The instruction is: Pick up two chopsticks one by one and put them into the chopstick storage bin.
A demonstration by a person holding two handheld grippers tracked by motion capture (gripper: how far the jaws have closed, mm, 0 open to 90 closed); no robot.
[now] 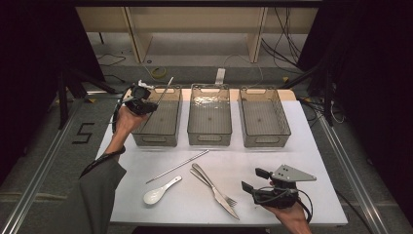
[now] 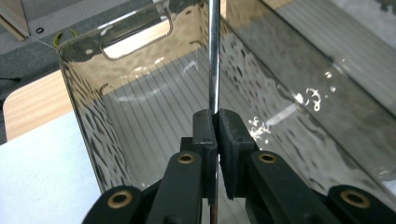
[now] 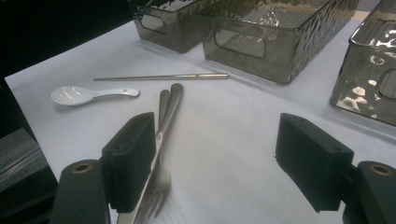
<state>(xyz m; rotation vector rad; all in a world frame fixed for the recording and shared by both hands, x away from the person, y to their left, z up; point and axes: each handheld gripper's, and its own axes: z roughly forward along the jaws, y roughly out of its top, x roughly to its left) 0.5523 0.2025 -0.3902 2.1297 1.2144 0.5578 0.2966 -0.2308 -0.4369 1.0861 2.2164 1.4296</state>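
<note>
Your left gripper (image 2: 215,122) is clamped tight on a metal chopstick (image 2: 214,56), holding it upright over the leftmost bin (image 1: 158,117). Your right gripper (image 3: 224,163) gapes wide and empty, well short of that bin, beside the fork (image 3: 159,179).

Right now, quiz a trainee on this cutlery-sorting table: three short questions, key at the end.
1. True or false: the left gripper is shut on a metal chopstick.
2. Which bin is that chopstick over: A left bin, B middle bin, C right bin?
3. What colour is the spoon?

Key: 1 true. 2 A. 3 white.
</note>
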